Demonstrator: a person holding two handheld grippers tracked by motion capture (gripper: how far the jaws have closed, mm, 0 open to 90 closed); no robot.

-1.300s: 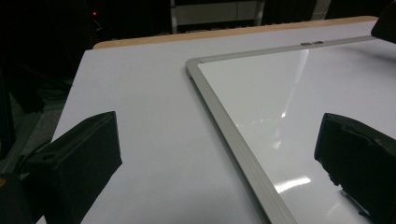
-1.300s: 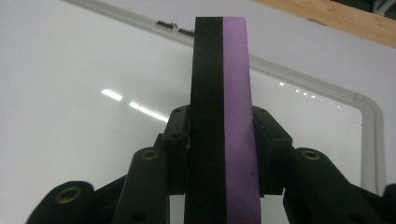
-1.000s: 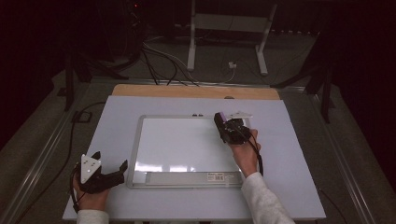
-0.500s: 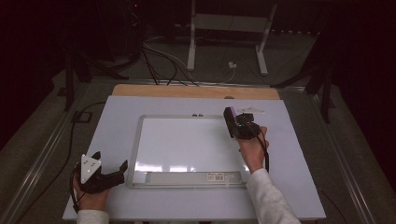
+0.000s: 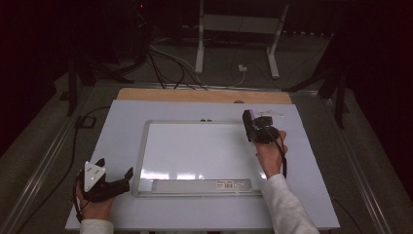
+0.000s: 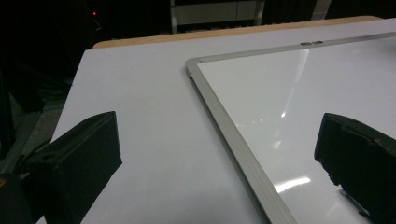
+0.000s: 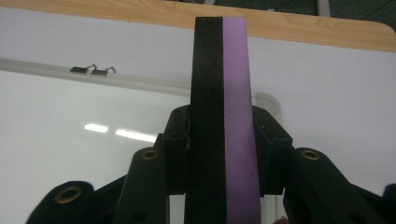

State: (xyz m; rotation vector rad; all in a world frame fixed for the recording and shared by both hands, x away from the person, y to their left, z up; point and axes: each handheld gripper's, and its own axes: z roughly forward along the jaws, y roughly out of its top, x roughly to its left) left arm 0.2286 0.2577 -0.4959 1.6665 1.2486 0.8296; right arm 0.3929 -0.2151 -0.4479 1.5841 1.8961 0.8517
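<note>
A white-surfaced whiteboard [image 5: 195,151] with a silver frame lies flat on the pale table [image 5: 311,190]. My right gripper [image 5: 252,123] hovers at the board's far right corner, shut on a whiteboard eraser [image 5: 249,118]. The eraser [image 7: 219,93] is a slab, black on one half and purple on the other, standing up between the pads [image 7: 267,140]. My left gripper [image 5: 115,166] rests near the table's front left, just off the board's left frame. Its jaws [image 6: 219,140] stand open and apart with nothing between them; the board's frame [image 6: 224,121] runs between them farther off.
Two small metal clips [image 7: 91,70] sit on the board's far frame. A grey tray strip [image 5: 202,185] runs along the board's near edge. A wooden strip [image 5: 204,95] borders the table's far side; beyond it are cables and a metal stand [image 5: 236,29] on the floor.
My right hand has carried the eraser to the right, from over the board's upper right area to its right corner. The left hand has stayed put.
</note>
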